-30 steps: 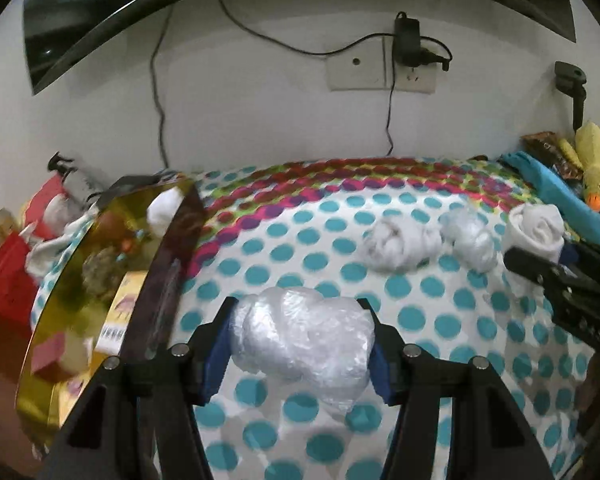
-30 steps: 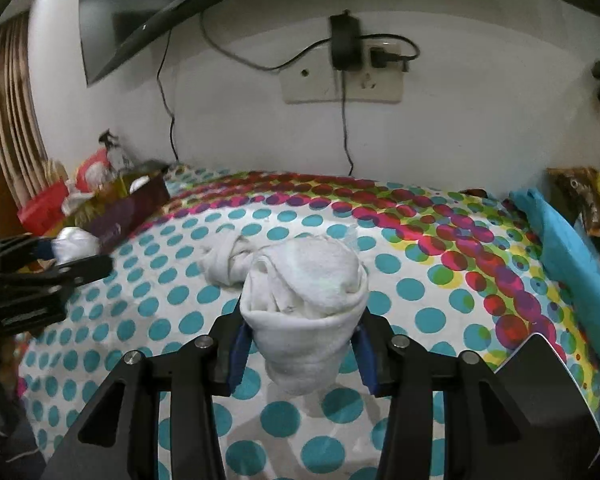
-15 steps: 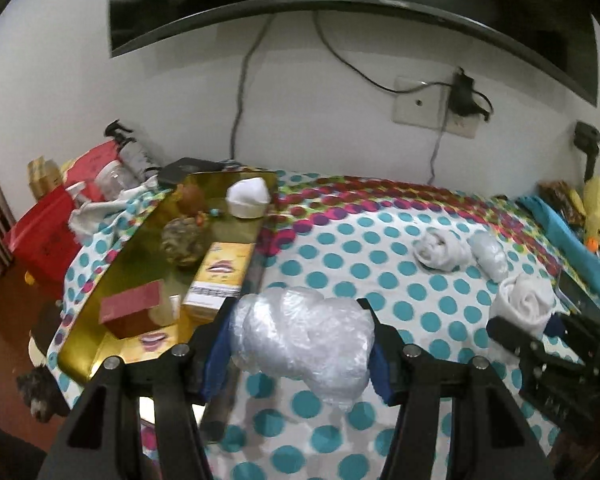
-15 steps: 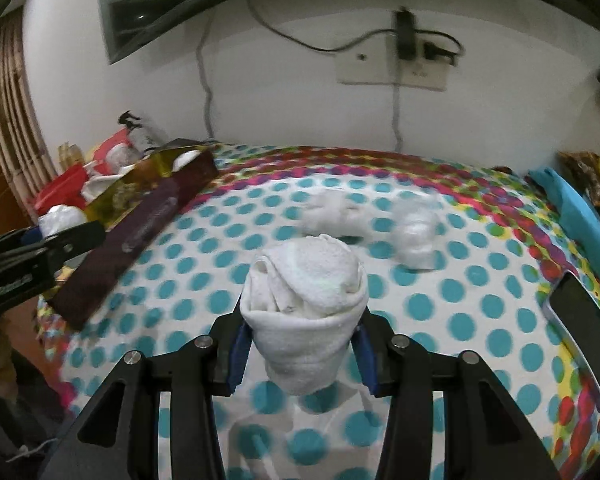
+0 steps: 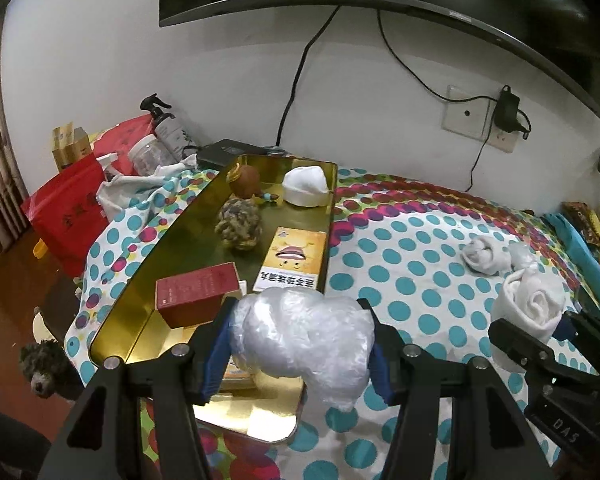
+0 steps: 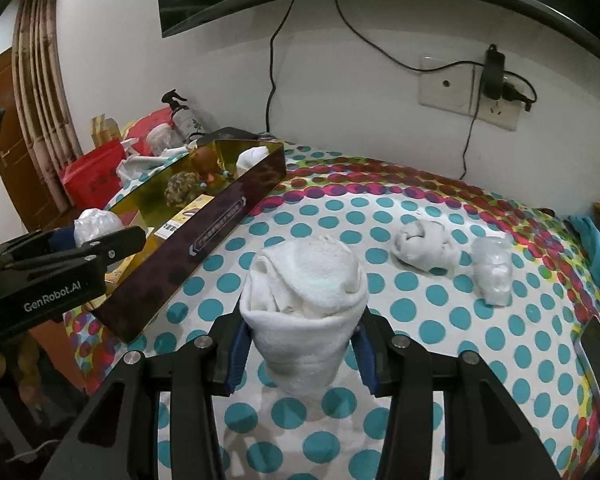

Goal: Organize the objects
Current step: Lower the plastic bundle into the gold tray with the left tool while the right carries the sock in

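Clutching bundles, both tongs (image 5: 300,344) tilted downward

Tray's (image 5: 332,184) near end lies bare; boxes (image 5: 196,294) crowd its middle.

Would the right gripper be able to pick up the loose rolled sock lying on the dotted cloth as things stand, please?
Probably not yet: the right gripper is shut on a rolled white sock, so its jaws are occupied. The path over the dotted cloth to the loose rolled sock looks free otherwise.
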A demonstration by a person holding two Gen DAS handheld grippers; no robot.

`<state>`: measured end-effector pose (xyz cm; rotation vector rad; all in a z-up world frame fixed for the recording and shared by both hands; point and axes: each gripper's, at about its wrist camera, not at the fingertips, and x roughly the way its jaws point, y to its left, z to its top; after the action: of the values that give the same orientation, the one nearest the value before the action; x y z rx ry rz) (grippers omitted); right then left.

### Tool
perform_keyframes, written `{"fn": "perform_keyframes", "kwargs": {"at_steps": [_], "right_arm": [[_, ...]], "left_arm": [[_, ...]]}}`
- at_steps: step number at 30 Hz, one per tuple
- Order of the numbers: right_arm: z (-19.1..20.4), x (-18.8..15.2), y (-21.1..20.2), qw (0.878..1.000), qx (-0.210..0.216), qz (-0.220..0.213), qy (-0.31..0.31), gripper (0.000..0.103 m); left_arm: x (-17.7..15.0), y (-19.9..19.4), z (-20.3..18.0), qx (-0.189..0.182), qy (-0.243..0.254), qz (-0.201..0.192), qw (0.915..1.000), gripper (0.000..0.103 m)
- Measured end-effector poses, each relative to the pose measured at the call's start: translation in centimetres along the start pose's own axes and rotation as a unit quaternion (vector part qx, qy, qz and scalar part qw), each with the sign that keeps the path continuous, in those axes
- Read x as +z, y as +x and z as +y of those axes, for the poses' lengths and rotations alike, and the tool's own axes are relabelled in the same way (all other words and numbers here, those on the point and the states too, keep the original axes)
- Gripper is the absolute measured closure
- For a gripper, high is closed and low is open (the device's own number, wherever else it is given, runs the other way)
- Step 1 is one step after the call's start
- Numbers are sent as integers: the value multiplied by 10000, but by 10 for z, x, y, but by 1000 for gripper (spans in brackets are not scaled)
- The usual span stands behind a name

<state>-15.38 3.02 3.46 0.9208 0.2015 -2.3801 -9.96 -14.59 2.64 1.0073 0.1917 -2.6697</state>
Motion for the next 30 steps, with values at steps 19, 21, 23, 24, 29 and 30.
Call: {"fn": "perform_keyframes", "kwargs": {"at_steps": [19,21,23,24,29,30], "right_arm": [[9,-7,3,9996,270,77,53,59],[11,-2,3,9996,269,46,22,59],[15,6,6,9996,298,11,-14,59],[19,11,8,9995,310,-2,-41,59],[49,34,22,9987,392,2,-333,58],[55,38,26,9984,408,2,-389,58]], "left_arm": [[75,60,49,483,-279,358,9978,29],[78,62,51,662,-133,374,9970,15],[74,57,59,587,-248,301,9975,15],[71,56,63,608,-297,311,9972,15],[52,46,81,714,-386,390,9959,15],[48,41,84,744,-389,342,9959,15]]}}
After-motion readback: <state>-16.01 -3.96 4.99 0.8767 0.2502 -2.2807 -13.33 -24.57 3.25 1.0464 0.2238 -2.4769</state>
